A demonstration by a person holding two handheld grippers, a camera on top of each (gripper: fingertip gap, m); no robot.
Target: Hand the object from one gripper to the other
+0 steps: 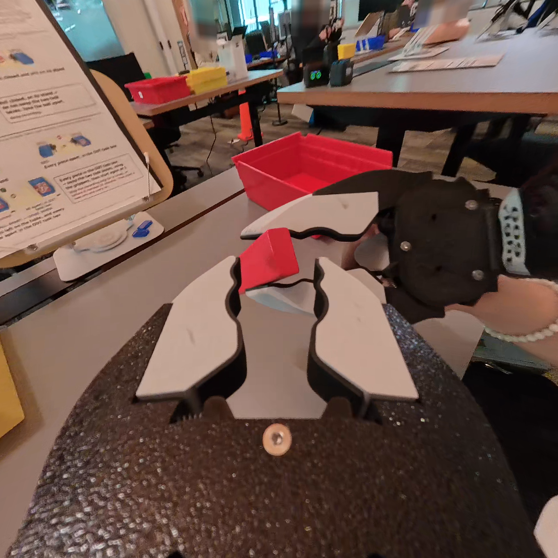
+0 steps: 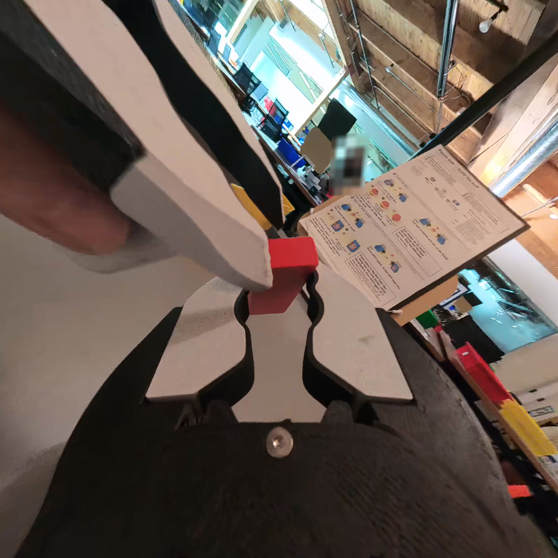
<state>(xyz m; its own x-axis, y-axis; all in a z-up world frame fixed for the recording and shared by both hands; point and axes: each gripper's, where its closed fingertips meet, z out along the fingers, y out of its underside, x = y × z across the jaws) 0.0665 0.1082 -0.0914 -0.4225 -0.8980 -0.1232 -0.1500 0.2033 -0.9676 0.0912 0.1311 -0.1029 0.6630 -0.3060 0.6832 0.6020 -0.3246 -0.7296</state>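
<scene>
A red block (image 1: 268, 262) is gripped between the two fingers of my right gripper (image 1: 246, 262), which reaches in from the right, turned on its side, above the grey table (image 1: 90, 332). My left gripper (image 1: 276, 265) is open around the same block. Its left fingertip (image 1: 232, 268) touches the block, and a small gap shows at its right fingertip (image 1: 321, 268). In the right wrist view the block (image 2: 290, 256) sits between my right gripper's (image 2: 277, 287) tips, and the left gripper (image 2: 273, 253) comes in from the upper left, one finger overlapping the block.
An open red bin (image 1: 302, 169) stands on the table just behind the grippers. An instruction board (image 1: 60, 136) on a white stand is at the left, and a yellow object (image 1: 9, 392) at the left edge. A hand with a bead bracelet (image 1: 519, 305) holds the right gripper. Only a small space, under 4 cm, lies between the two pairs of fingers.
</scene>
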